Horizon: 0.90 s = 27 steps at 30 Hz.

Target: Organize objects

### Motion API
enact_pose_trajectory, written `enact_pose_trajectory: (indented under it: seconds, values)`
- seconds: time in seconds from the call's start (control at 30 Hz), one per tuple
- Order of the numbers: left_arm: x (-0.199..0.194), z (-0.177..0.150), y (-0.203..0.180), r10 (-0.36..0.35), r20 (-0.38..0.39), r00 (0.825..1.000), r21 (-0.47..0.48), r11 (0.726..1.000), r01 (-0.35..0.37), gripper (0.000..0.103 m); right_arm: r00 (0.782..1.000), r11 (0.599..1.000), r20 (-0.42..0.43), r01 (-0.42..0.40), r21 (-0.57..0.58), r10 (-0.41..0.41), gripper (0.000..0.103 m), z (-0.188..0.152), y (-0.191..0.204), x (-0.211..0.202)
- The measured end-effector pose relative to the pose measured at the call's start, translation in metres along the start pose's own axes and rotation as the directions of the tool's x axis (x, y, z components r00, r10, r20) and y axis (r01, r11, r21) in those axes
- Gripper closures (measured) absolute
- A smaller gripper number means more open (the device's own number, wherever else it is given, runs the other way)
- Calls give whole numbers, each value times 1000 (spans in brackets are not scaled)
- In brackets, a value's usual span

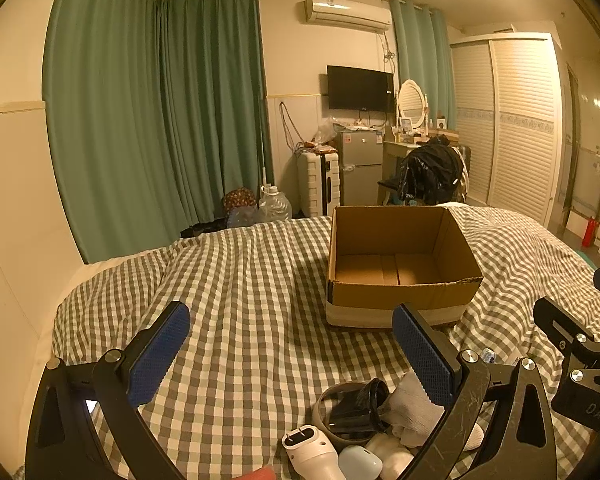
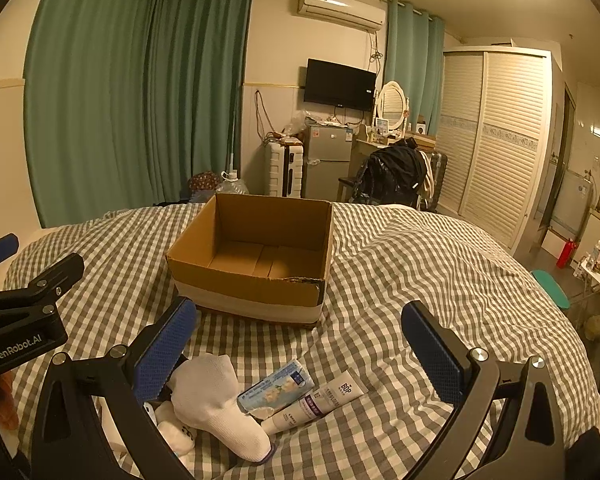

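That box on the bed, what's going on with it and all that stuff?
Someone is tidying up with two handheld grabbers. The cardboard box sits empty on the checked bed cover. Both the left tool and right tool are open and hold nothing. A white sock, a tube and a small packet lie in front of the box, not yet packed.

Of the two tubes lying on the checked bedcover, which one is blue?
The flat blue tube with flower print; it lies left of the white tube with the purple label, beside the white sock.
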<state>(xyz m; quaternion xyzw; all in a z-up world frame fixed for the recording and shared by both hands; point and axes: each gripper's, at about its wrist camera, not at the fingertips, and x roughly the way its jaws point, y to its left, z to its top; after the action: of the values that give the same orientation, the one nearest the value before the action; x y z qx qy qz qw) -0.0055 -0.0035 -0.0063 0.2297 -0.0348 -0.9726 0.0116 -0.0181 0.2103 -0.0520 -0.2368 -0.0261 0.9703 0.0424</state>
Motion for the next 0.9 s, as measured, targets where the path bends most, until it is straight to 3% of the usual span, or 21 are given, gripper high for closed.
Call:
enact_pose_trajectory:
  seconds: [0.9]
  values:
    - [5, -5, 0, 10, -1, 1000, -12, 1000, -10, 0, 1000, 999, 8, -13, -35, 13, 0, 3, 9, -1]
